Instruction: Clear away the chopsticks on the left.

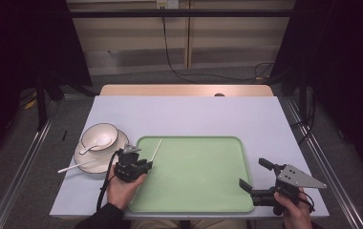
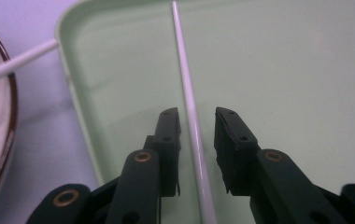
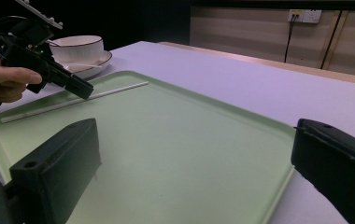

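a thin white stick [image 2: 192, 116], maybe a chopstick, is lying on the green tray [image 1: 203, 191] near its left edge, its far end reaching the tray's far left corner. the left gripper [image 1: 146, 164] is sitting low over it with the jaws parted, one on each side of the stick; in the left gripper view there is a sliver of gap on both sides, so the jaws are not clamping it, though whether the left one is brushing it is hard to tell. that close view is also showing the stick running on past the bottom edge, so its near end is cut off there. in the high view the hand [image 1: 122, 188] and gripper body are covering most of the stick, leaving just the far part poking out. the right gripper view is giving the side look: the stick flat on the tray, the left gripper coming down onto it at a slant. a second white stick [image 1: 74, 166] is resting across the saucer [image 1: 86, 160] left of the tray, its end sticking out over the table [image 1: 194, 114]; a bowl [image 1: 101, 136] with a white spoon [image 1: 93, 144] in it is sitting on the saucer. the right gripper [image 1: 253, 174] is hanging wide open, grasping nothing, over the tray's near right corner, well apart from the stick.
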Available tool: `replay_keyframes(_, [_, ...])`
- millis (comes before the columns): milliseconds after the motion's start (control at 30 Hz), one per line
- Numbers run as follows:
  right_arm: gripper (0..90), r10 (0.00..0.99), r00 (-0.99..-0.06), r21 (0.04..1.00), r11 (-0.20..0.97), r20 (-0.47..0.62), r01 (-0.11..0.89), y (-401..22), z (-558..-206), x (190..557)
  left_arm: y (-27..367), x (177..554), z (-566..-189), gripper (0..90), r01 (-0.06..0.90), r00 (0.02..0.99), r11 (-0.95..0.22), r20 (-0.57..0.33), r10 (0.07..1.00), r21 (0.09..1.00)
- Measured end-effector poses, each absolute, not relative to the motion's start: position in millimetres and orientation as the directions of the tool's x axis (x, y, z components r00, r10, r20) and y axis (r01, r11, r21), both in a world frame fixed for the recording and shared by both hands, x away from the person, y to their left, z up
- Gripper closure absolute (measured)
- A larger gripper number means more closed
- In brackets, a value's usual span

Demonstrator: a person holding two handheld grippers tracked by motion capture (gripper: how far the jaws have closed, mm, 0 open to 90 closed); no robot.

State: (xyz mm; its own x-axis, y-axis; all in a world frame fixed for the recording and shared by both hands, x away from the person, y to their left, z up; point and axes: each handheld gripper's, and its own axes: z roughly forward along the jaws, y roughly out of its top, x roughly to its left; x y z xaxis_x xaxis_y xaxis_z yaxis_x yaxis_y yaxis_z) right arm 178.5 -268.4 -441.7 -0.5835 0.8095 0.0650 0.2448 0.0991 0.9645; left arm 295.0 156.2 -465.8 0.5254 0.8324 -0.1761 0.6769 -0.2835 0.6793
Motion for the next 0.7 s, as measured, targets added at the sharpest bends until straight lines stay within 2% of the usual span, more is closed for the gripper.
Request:
replay_keyframes(67, [1.1, 0.809, -0.584, 0.965, 0.099, 0.065, 0.244, -268, -442, 178, 158, 294, -463, 64.4, 0.647, 0.544, -0.293, -0.157, 0.825, 0.704])
replay_keyframes(100, [1.1, 0.809, -0.584, 0.965, 0.099, 0.065, 0.245, -268, -442, 178, 158, 293, -462, 64.4, 0.632, 0.554, -0.299, -0.147, 0.819, 0.715])
replay_keyframes(200, [1.1, 0.810, -0.583, 0.965, 0.098, 0.066, 0.244, -268, -441, 178, 159, 292, -460, 53.1, 0.611, 0.585, -0.310, -0.152, 0.797, 0.729])
replay_keyframes(233, [1.1, 0.810, -0.583, 0.965, 0.097, 0.066, 0.245, -268, -442, 178, 161, 292, -459, 53.1, 0.605, 0.597, -0.307, -0.164, 0.785, 0.735])
replay_keyframes(300, [1.1, 0.807, -0.587, 0.964, 0.098, 0.068, 0.246, -267, -441, 178, 161, 288, -455, 38.5, 0.578, 0.611, -0.311, -0.147, 0.778, 0.754])
replay_keyframes(367, [1.1, 0.806, -0.588, 0.964, 0.099, 0.069, 0.248, -267, -441, 179, 165, 283, -452, 30.6, 0.541, 0.632, -0.315, -0.131, 0.764, 0.780])
replay_keyframes(467, [1.1, 0.806, -0.588, 0.964, 0.100, 0.067, 0.246, -267, -441, 178, 169, 280, -449, 25.2, 0.503, 0.646, -0.323, -0.101, 0.756, 0.802])
replay_keyframes(500, [1.1, 0.807, -0.587, 0.964, 0.099, 0.067, 0.245, -267, -441, 178, 172, 277, -448, 25.2, 0.465, 0.664, -0.342, -0.065, 0.745, 0.817])
replay_keyframes(533, [1.1, 0.805, -0.590, 0.964, 0.103, 0.065, 0.245, -267, -441, 178, 174, 276, -448, 24.6, 0.459, 0.661, -0.340, -0.060, 0.748, 0.821])
replay_keyframes(567, [1.1, 0.805, -0.590, 0.964, 0.106, 0.062, 0.245, -267, -441, 178, 176, 275, -448, 19.3, 0.470, 0.662, -0.342, -0.068, 0.747, 0.814])
replay_keyframes(667, [1.1, 0.804, -0.592, 0.964, 0.103, 0.065, 0.246, -266, -441, 179, 182, 275, -451, 15.2, 0.478, 0.676, -0.345, -0.087, 0.732, 0.808])
replay_keyframes(700, [1.1, 0.804, -0.591, 0.964, 0.103, 0.065, 0.245, -266, -441, 179, 187, 274, -451, 13.4, 0.456, 0.677, -0.335, -0.076, 0.732, 0.825])
